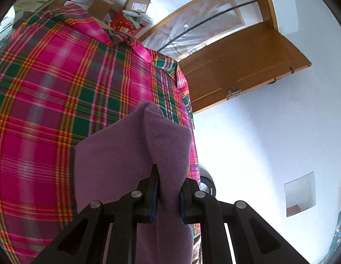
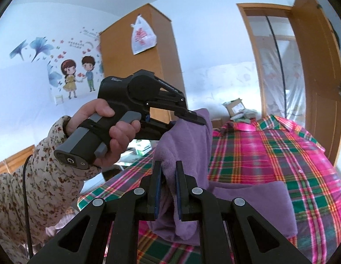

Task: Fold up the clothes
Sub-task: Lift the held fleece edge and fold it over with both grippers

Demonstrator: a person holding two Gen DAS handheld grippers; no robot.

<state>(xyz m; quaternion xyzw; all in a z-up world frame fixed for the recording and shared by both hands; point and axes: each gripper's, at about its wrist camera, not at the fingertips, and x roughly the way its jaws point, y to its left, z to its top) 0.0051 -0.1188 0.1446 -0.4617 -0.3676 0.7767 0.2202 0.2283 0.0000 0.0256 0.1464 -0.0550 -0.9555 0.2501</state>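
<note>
Black linkage arms fill the bottom of both wrist views, and between them each pair of tongs pinches a fold of the same purple fleece cloth (image 2: 188,145). From the right wrist camera, the right tongs (image 2: 168,189) have their blue-padded fingers (image 2: 157,194) pressed onto a bunched edge of the cloth, which rises between them and also hangs down below. Further up in that view the left tongs (image 2: 193,116) clamp the cloth's upper corner, so the fabric is stretched upright between the two tools — lifted off the surface, with a flat part of it lying to the right on the plaid sheet (image 2: 269,154). A hand (image 2: 106,132) in a floral sleeve (image 2: 49,176) grips the left tool's grey-and-black handle, one finger on the trigger. From the left wrist camera, the left tongs (image 1: 169,195) close on a thick vertical fold of the cloth (image 1: 130,154); it peaks above the fingers and spreads away to the left over the pink, green and yellow plaid sheet (image 1: 49,88). Behind the sheet sit cardboard boxes (image 1: 135,4) and a red box. An open wooden door (image 1: 247,66) stands at the right of both views, and a wooden wardrobe (image 2: 144,55) with a white plastic bag (image 2: 141,35) hanging on it, beside cartoon wall stickers (image 2: 78,74), shows in the right wrist view.
</note>
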